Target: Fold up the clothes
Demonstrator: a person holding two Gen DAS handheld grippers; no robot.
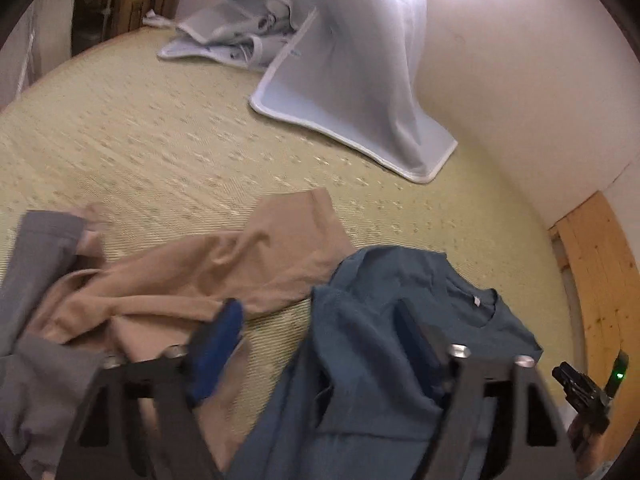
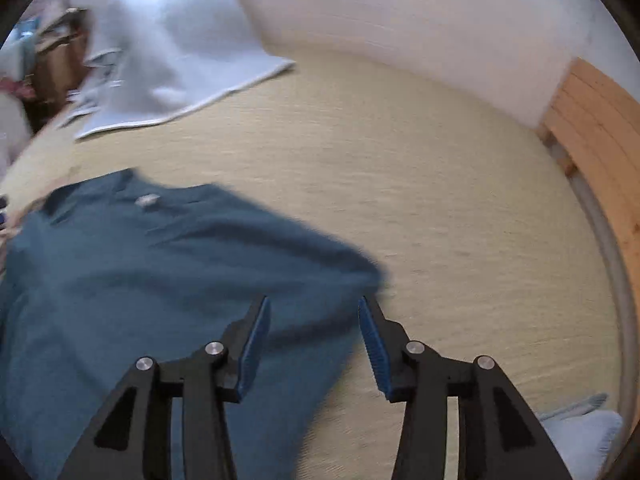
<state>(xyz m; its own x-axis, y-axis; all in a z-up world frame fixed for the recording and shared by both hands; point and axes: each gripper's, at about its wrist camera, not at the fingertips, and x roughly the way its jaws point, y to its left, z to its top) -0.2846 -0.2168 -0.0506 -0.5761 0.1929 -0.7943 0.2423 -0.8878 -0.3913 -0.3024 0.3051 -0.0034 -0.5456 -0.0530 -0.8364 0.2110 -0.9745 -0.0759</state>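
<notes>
The blue shirt [image 2: 160, 280] lies rumpled and unfolded on the mat [image 2: 440, 200]; beige garment [image 1: 200, 280] likewise. Both the left gripper [image 1: 320, 332] and the right gripper [image 2: 314, 344] have fingers apart, empty.

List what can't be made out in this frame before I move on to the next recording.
- Left wrist view: the lower part of the blue T-shirt is cut off by the frame's bottom edge and the left gripper.
- Left wrist view: the grey garment is cut off at the left edge; its type is unclear.
- Right wrist view: motion blur makes the T-shirt's neck label unreadable.
</notes>
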